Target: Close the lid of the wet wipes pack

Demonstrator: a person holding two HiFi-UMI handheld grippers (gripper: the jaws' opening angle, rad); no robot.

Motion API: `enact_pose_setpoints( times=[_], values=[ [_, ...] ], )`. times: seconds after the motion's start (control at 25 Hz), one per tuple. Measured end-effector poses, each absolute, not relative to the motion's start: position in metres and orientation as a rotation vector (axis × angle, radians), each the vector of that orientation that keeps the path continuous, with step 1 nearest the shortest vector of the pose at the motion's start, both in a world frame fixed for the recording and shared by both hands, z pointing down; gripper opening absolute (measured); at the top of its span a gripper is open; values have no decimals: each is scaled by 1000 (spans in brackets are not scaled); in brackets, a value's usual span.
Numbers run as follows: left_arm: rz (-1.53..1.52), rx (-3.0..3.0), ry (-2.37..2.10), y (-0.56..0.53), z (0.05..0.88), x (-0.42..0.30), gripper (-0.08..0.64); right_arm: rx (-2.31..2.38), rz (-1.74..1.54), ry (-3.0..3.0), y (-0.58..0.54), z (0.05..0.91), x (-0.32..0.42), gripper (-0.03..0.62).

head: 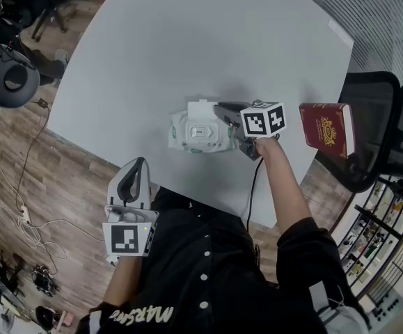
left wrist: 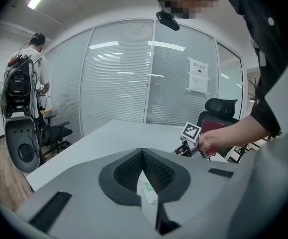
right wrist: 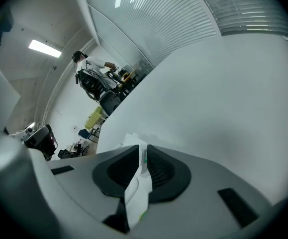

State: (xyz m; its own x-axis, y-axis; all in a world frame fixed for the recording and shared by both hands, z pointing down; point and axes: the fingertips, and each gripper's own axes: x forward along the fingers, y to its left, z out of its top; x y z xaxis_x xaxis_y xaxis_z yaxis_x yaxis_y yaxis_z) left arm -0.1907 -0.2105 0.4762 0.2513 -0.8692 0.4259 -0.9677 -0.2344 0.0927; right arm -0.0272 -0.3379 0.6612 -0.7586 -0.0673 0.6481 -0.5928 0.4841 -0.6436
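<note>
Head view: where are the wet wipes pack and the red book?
wet wipes pack (head: 200,132), head view, middle of its top face.
red book (head: 325,126), head view, gold emblem on its cover.

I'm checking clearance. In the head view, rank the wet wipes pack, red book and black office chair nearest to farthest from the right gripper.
1. wet wipes pack: in the right gripper's jaws, on the table.
2. red book: to the right, by the table's edge.
3. black office chair: farther right, past the book, off the table.
</note>
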Motion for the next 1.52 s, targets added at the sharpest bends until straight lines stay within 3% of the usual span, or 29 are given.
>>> enact_pose_setpoints(
  times=[0.76,1.16,1.52],
  values=[
    [375,2283,-1672,-189,449,-165,6,363,703,-2548,-285,624,-33,81],
    [383,2258,-1667,-177,456,-165,6,292,606,-2468,-258,638,-32,126],
    [404,2207,-1694,-172,460,-175,6,218,652,-2419,-237,652,-44,126]
  ],
)
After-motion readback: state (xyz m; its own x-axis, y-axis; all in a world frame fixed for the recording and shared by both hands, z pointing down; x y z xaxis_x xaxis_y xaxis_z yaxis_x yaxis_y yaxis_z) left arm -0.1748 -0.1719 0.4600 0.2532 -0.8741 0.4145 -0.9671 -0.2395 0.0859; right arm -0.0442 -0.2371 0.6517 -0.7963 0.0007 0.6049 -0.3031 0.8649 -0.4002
